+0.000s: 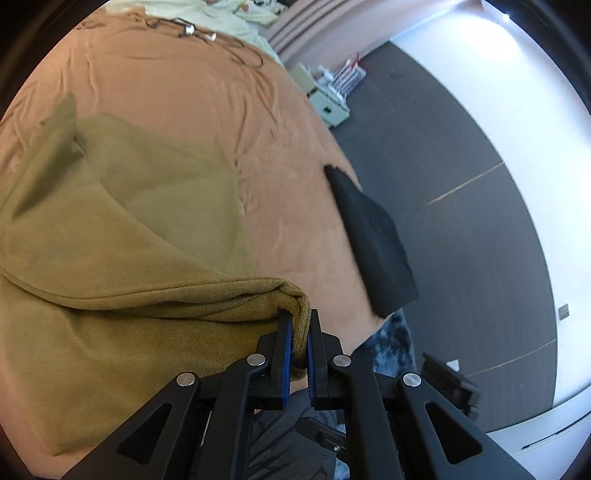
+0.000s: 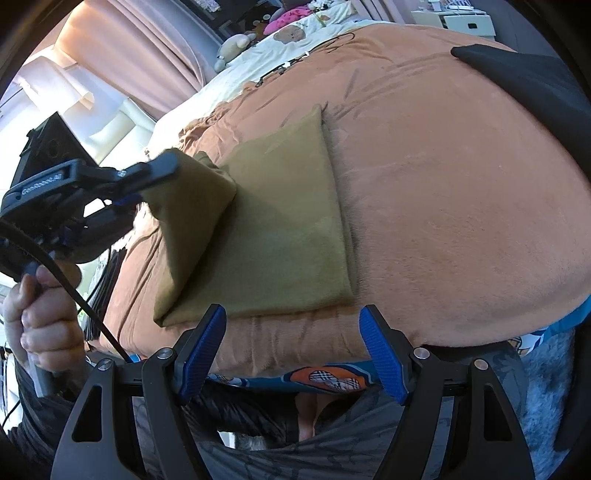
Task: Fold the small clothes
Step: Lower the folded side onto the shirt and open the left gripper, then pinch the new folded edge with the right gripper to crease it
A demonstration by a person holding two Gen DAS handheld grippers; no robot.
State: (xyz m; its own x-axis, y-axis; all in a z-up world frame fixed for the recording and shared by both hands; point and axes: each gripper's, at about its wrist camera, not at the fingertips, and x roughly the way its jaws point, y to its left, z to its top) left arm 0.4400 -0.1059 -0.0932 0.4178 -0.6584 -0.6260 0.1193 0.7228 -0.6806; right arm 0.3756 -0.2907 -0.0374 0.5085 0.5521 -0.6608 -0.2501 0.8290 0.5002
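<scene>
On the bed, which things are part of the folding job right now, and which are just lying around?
In the job:
olive garment, corner lifted
left gripper, shut on that corner
right gripper, open, empty

Lying about:
black cloth at the bed's edge
cable on the orange blanket
plush toys by the curtain

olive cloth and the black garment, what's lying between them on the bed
Nothing: in the left wrist view only bare orange blanket separates the olive cloth from the black garment.
</scene>
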